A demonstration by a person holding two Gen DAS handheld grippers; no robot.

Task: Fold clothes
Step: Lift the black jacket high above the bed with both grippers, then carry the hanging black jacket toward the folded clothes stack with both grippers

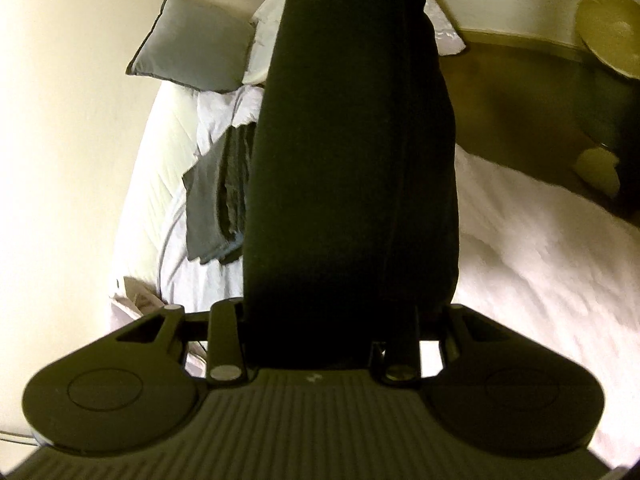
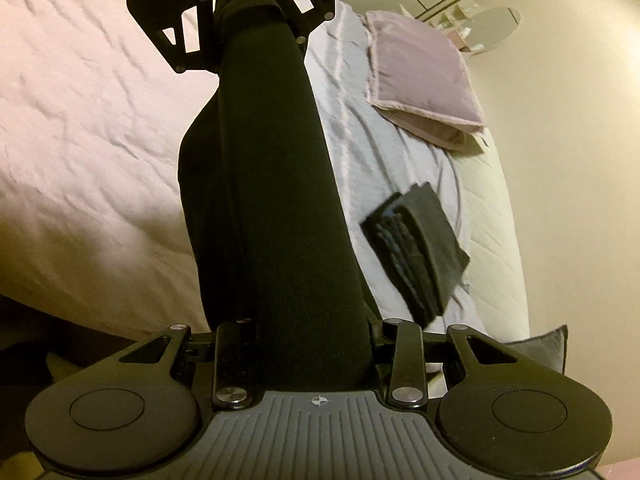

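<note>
A long black garment (image 1: 352, 140) hangs stretched in the air between my two grippers, above the bed. In the left wrist view it runs from my left gripper (image 1: 332, 320) up to the top edge, and the cloth hides the fingertips. My left gripper is shut on one end. In the right wrist view the same black garment (image 2: 272, 200) leads from my right gripper (image 2: 308, 336), shut on the other end, to the left gripper (image 2: 240, 4) at the top. A folded stack of dark clothes (image 1: 216, 200) (image 2: 416, 248) lies on the sheet below.
The bed carries a fluffy white blanket (image 1: 540, 260) (image 2: 80, 120) and a pale sheet (image 2: 360, 140). A grey pillow (image 1: 192, 44) and a lilac pillow (image 2: 424, 76) lie near the head. A round table (image 2: 492, 28) stands on the floor beyond the bed.
</note>
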